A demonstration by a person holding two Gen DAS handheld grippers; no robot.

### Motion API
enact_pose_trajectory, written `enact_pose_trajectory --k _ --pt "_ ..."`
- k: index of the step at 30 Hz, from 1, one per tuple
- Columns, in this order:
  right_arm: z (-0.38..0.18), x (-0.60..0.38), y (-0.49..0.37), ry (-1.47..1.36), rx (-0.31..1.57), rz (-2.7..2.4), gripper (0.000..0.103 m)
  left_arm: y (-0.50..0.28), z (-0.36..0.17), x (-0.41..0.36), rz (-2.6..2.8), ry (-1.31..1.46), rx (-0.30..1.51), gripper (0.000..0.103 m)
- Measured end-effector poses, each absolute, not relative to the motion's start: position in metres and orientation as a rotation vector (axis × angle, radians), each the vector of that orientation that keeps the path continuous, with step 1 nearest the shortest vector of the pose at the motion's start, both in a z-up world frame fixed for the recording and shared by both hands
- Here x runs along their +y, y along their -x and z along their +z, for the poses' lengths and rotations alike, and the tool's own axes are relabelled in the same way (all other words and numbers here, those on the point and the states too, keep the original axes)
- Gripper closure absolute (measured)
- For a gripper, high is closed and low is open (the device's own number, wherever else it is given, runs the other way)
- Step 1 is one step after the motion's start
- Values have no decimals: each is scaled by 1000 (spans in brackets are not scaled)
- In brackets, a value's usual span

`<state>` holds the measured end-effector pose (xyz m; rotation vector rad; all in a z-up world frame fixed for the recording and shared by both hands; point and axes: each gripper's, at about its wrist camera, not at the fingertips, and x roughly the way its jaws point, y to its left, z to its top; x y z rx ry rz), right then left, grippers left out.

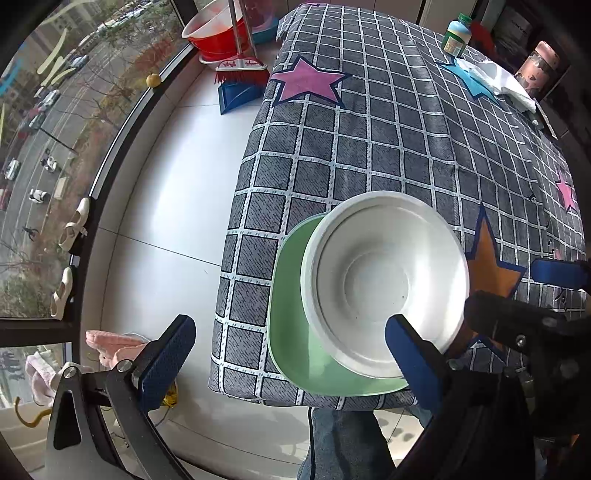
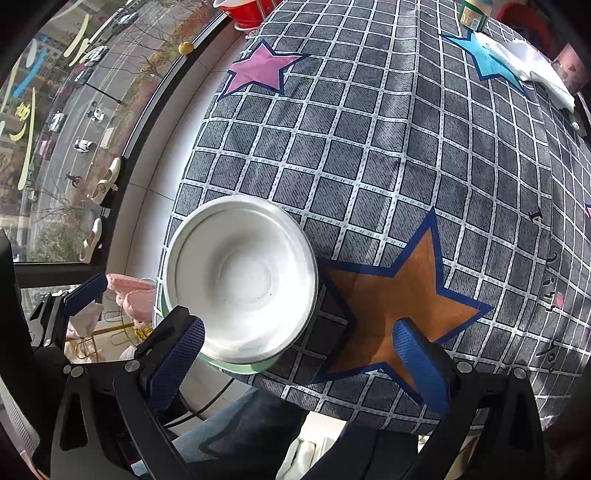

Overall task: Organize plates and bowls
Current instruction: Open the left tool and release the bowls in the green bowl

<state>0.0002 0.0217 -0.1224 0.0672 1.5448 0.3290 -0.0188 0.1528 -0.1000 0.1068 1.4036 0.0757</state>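
A white bowl [image 1: 384,280] sits in a pale green plate [image 1: 295,339] at the near left corner of the table. My left gripper [image 1: 288,358] hangs open above the plate's near edge; its right finger [image 1: 410,354] overlaps the bowl's near rim and nothing is gripped. In the right wrist view the same bowl [image 2: 240,277] covers most of the green plate [image 2: 243,367]. My right gripper [image 2: 299,363] is open and empty just right of the bowl, over the orange star [image 2: 399,295]. Its left finger [image 2: 177,362] is beside the bowl's near rim.
The table wears a grey checked cloth [image 1: 369,147] with coloured stars. At its far end are a green bottle [image 1: 456,35], a white cloth [image 1: 495,79] and a pink canister [image 1: 539,68]. A red basin [image 1: 218,33], broom and dustpan sit on the floor. A person's jeans-clad leg [image 1: 343,443] is below the near edge.
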Motion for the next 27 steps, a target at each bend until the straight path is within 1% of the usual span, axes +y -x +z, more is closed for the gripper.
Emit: enact_pose_trajectory --k 27 --pt "-121 26 -3 -38 1552 353 0 13 -101 144 84 -114 1409 0"
